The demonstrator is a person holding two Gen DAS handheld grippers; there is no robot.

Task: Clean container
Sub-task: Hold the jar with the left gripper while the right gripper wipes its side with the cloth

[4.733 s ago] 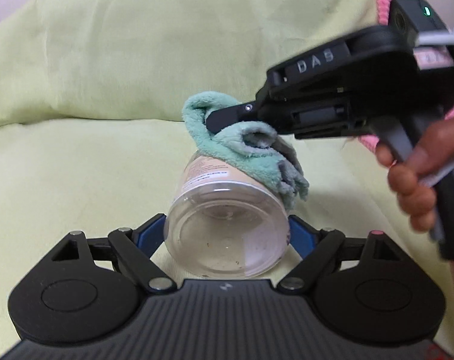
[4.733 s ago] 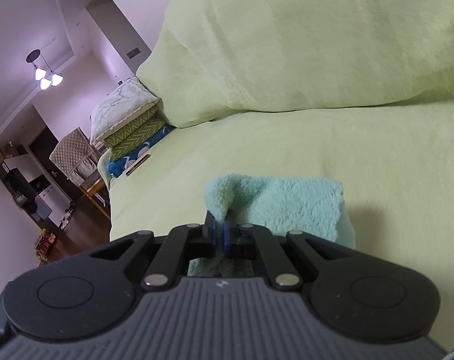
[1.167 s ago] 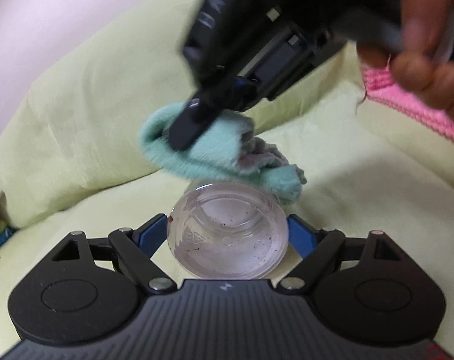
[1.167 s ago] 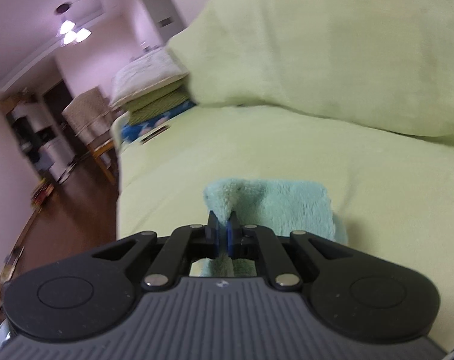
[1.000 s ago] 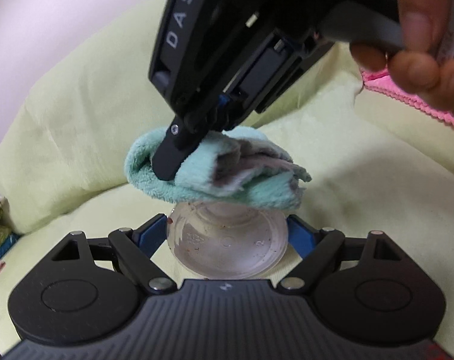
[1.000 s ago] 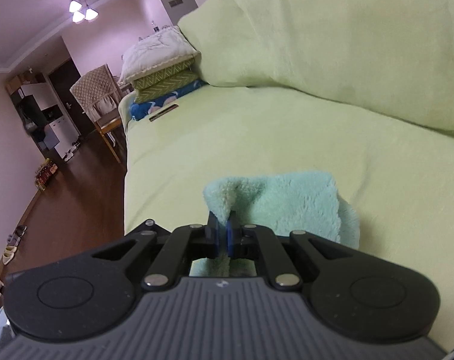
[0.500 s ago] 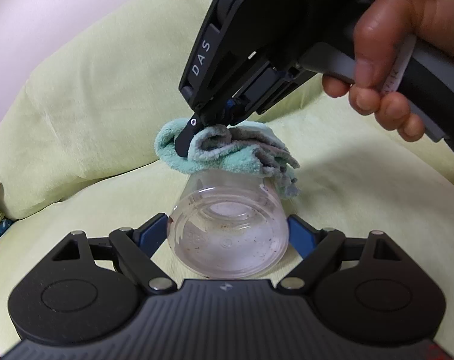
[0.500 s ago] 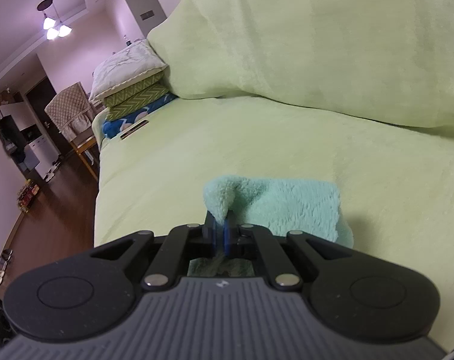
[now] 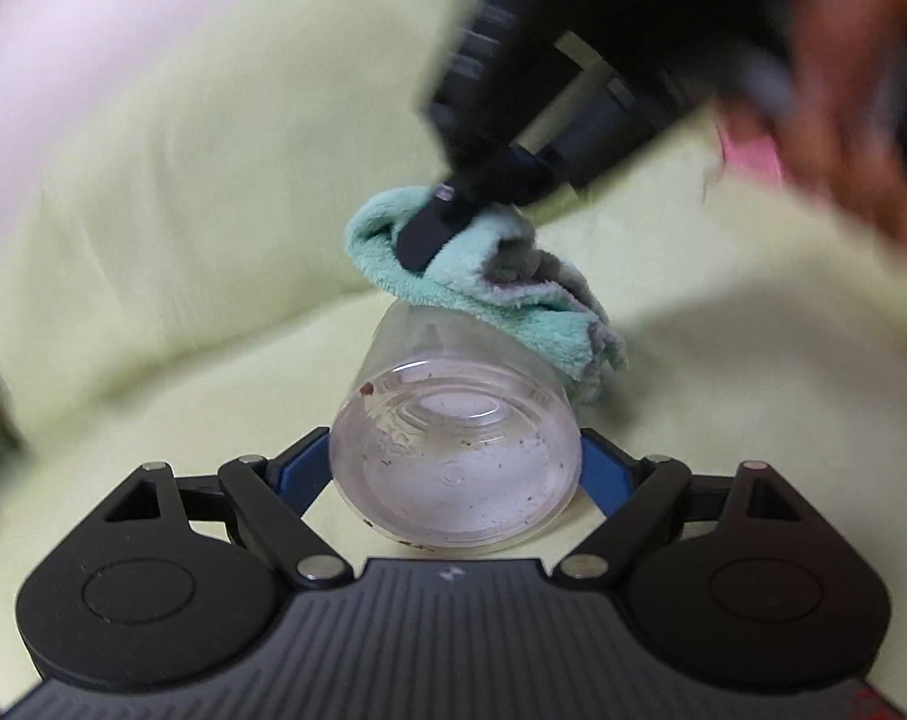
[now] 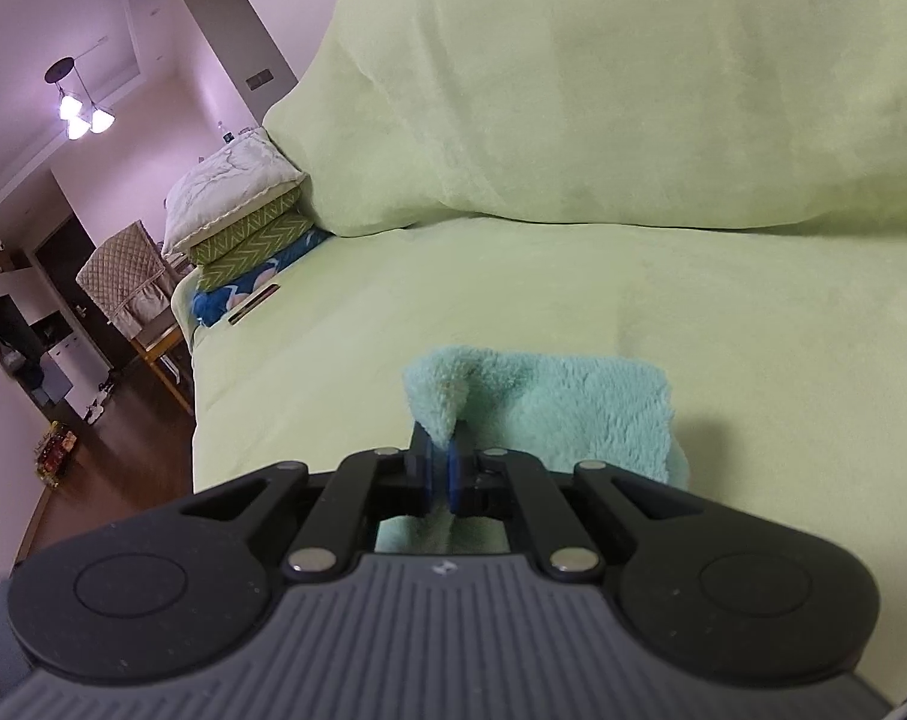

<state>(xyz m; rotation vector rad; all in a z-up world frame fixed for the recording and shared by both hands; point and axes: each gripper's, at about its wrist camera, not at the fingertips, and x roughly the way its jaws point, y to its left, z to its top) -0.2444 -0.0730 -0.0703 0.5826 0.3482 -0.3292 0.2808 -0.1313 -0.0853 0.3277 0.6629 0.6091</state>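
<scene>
My left gripper (image 9: 453, 474) is shut on a clear plastic container (image 9: 453, 450), its specked bottom facing the camera and its far end pointing away. A teal cloth (image 9: 501, 300) with a grey underside lies across the container's far upper side. My right gripper (image 9: 429, 240) comes in from the upper right, blurred, and is shut on that cloth. In the right wrist view the cloth (image 10: 561, 414) bulges out past the closed fingers of my right gripper (image 10: 438, 468); the container is hidden under it.
A pale green blanket (image 10: 573, 276) covers the sofa seat and backrest. Stacked cushions (image 10: 243, 216) sit at the sofa's far end, with a chair (image 10: 129, 288) and wooden floor beyond. A pink fabric edge (image 9: 753, 150) shows at the right.
The right gripper with the cloth has kept rubbing around the container's far end, shifting up and closer to the camera and now blurred. The left gripper has tilted the container slightly.
</scene>
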